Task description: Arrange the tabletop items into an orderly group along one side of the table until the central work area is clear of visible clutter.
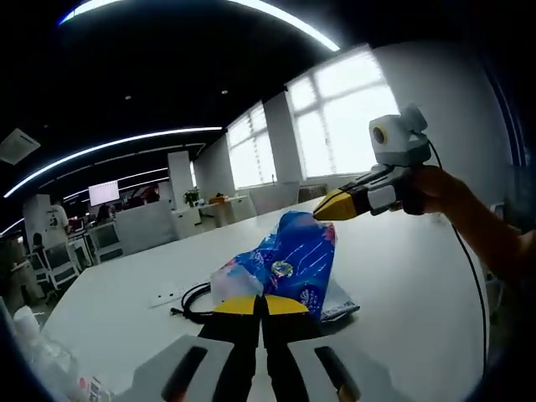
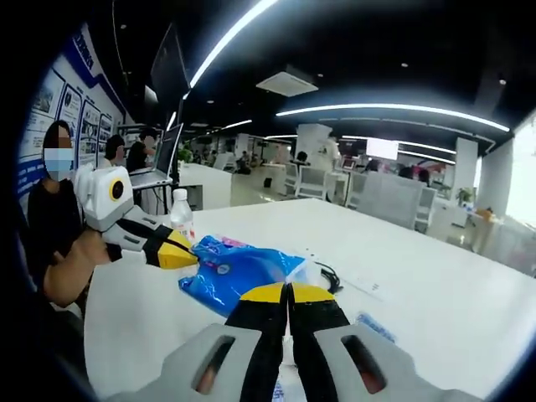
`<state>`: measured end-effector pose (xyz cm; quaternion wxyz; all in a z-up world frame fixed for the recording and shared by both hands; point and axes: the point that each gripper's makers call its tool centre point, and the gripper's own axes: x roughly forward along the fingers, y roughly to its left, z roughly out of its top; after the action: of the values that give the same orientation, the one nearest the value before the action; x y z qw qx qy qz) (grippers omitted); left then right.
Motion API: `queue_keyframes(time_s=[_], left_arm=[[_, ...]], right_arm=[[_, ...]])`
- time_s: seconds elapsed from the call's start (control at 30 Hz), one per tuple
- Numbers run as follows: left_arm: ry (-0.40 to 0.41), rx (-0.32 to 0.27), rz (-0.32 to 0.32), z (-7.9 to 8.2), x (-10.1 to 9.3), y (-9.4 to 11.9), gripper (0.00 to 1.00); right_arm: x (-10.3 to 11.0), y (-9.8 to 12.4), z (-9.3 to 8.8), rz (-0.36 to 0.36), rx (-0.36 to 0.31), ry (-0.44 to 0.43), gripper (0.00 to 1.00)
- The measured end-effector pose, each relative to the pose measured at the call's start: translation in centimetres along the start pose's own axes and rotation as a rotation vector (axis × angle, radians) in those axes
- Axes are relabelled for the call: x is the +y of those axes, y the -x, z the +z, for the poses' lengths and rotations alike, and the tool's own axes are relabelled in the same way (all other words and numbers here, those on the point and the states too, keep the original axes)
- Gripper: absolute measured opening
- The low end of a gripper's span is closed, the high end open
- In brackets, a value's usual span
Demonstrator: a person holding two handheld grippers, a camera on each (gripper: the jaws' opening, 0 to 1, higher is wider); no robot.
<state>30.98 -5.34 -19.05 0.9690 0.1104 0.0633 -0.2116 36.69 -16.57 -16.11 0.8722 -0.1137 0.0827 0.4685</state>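
Observation:
A crumpled blue printed bag (image 1: 289, 260) lies on the white table (image 1: 402, 276), just beyond my left gripper (image 1: 262, 303), whose yellow-tipped jaws are pressed together with nothing between them. A hand holds my right gripper (image 1: 325, 209) in from the right, its shut tip close to the bag's raised top. In the right gripper view the blue bag (image 2: 234, 272) lies ahead of my right gripper (image 2: 287, 291), which is shut and empty. My left gripper (image 2: 186, 251) comes in from the left with its tip at the bag's edge.
A black cable (image 1: 191, 303) coils left of the bag beside a flat white piece (image 1: 167, 295). A clear bottle (image 2: 181, 216) stands behind the left gripper. A small blue packet (image 2: 373, 327) lies on the table (image 2: 435, 285). People sit at desks beyond.

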Motion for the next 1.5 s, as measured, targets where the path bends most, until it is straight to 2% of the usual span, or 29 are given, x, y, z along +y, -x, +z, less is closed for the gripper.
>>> queue_keyframes(time_s=[0.67,0.97,1.5], left_arm=[[-0.068,-0.015,-0.093,2.2,-5.6,-2.2,0.0],[-0.089,-0.021,-0.132,2.7,-7.9,-3.5,0.0],[-0.119,-0.023,-0.189,3.3,-12.3,-5.8,0.0]], right_arm=[[-2.8,5.8,-2.2,-0.095,-0.015,-0.038,0.0],[-4.3,8.4,-3.1,-0.138,-0.039,-0.071,0.0],[-6.4,12.7,-5.1,-0.214,-0.041,-0.096,0.0]])
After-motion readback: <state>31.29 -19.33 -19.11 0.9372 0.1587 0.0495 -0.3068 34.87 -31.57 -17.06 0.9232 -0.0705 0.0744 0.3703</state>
